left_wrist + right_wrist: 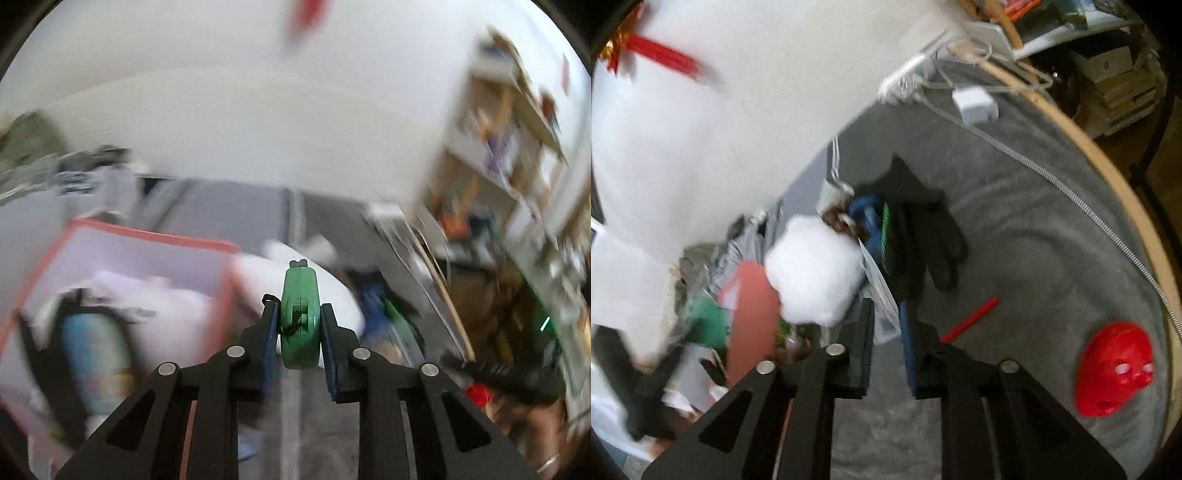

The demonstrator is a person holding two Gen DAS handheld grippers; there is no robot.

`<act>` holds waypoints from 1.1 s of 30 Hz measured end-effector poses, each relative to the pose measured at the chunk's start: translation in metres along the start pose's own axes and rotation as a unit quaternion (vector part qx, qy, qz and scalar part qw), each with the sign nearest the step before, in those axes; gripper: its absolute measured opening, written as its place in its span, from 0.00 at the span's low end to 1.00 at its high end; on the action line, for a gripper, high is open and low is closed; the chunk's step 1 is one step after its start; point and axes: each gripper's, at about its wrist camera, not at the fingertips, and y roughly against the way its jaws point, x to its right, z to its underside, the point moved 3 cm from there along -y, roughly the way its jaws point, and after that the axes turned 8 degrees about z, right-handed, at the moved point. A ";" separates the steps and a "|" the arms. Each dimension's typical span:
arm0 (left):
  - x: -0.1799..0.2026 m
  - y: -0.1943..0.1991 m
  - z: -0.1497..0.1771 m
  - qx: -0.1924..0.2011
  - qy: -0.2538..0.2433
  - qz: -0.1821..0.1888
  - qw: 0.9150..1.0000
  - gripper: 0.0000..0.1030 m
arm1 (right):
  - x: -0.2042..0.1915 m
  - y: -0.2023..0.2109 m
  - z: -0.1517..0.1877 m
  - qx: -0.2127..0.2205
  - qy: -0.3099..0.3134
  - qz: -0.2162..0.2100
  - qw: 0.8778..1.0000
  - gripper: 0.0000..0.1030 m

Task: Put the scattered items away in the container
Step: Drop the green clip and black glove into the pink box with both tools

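Green plastic disc-shaped case (299,317), stood on edge, is clamped between my left gripper (298,321) pads, held up in the air just right of the pink-rimmed container (155,236). Container already has stuff inside: a blue-and-black item, white bits. View's smeared, no text legible.

Right wrist view: my right gripper (888,325) is nearly closed on a thin clear-wrapped packet (882,295), pads pressing it. Left on the grey blanket (1034,240): red mask (1115,373), red stick (971,319), black glove (931,225), white fluffy ball (816,269). Plenty to go. Packet print unreadable.
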 end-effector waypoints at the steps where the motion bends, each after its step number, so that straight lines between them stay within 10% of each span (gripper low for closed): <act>1: -0.021 0.014 -0.004 0.011 0.019 -0.017 1.000 0.18 | -0.002 -0.009 0.003 -0.007 0.005 0.006 1.000 0.17; 5: -0.096 0.036 -0.007 0.018 0.089 -0.078 0.993 0.18 | -0.008 -0.040 0.004 -0.021 0.006 0.014 1.000 0.17; 8: -0.137 0.033 -0.002 -0.009 0.105 -0.164 0.981 0.57 | -0.010 -0.055 0.003 -0.019 -0.005 0.030 0.999 0.31; 10: -0.151 0.039 0.001 -0.004 0.119 -0.185 0.975 0.77 | -0.010 -0.059 0.002 -0.007 -0.021 0.040 0.999 0.87; 11: -0.156 0.043 0.000 0.001 0.125 -0.178 0.976 0.77 | -0.012 -0.059 0.002 0.008 -0.029 0.038 0.999 0.90; 15: -0.158 0.047 0.000 0.009 0.122 -0.166 0.979 0.77 | -0.029 -0.082 0.007 -0.023 -0.012 0.021 0.999 0.61; 19: -0.158 0.050 -0.001 0.012 0.117 -0.159 0.980 0.78 | -0.026 -0.105 0.024 -0.056 -0.041 0.054 0.996 0.10; 25: -0.158 0.069 -0.008 0.031 0.113 -0.166 0.979 0.79 | -0.124 -0.033 0.030 0.029 0.046 -0.044 0.998 0.07; 31: -0.190 0.090 -0.003 0.059 0.195 -0.179 0.962 0.79 | -0.276 0.044 0.109 0.042 0.238 -0.206 0.948 0.08; 33: -0.197 0.096 -0.001 0.067 0.209 -0.181 0.959 0.80 | -0.306 0.029 0.146 0.014 0.312 -0.184 0.932 0.30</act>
